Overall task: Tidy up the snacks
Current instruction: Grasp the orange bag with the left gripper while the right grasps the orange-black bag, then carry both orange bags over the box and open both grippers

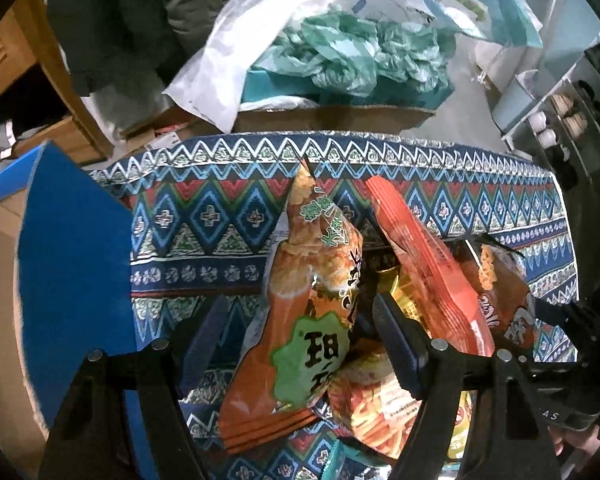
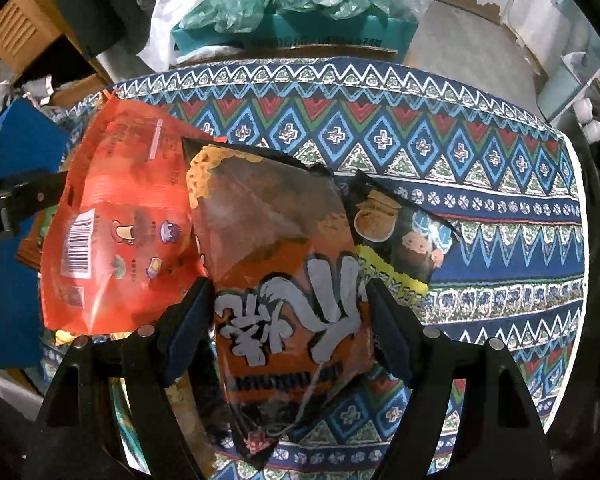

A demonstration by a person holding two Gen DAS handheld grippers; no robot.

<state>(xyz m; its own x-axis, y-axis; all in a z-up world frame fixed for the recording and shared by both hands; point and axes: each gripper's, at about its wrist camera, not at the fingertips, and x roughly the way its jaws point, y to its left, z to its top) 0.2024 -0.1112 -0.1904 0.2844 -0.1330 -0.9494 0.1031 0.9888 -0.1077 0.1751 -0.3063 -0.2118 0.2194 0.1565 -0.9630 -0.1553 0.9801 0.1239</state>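
- While we are looking along the left gripper (image 1: 300, 332), its two blue-padded fingers are standing wide apart, and an orange snack bag with a green label (image 1: 300, 320) is lying between them, tilted up off the patterned tablecloth (image 1: 204, 216); we cannot tell whether either pad is touching it.
- We are seeing a red-orange pouch (image 1: 432, 264) leaning just to the right of that bag, with a golden packet (image 1: 400, 292) peeking out between the two.
- We are also seeing a blue cardboard box (image 1: 72, 264) standing at the left edge of the table.
- We are looking along the right gripper (image 2: 288, 316), whose fingers are pressing against both sides of a dark brown-and-orange snack bag with white lettering (image 2: 284, 280), holding it.
- We are finding the red-orange pouch (image 2: 116, 224), barcode side up, just left of that held bag and partly under it, and a black packet with cartoon figures (image 2: 404, 236) lying just to its right on the cloth.
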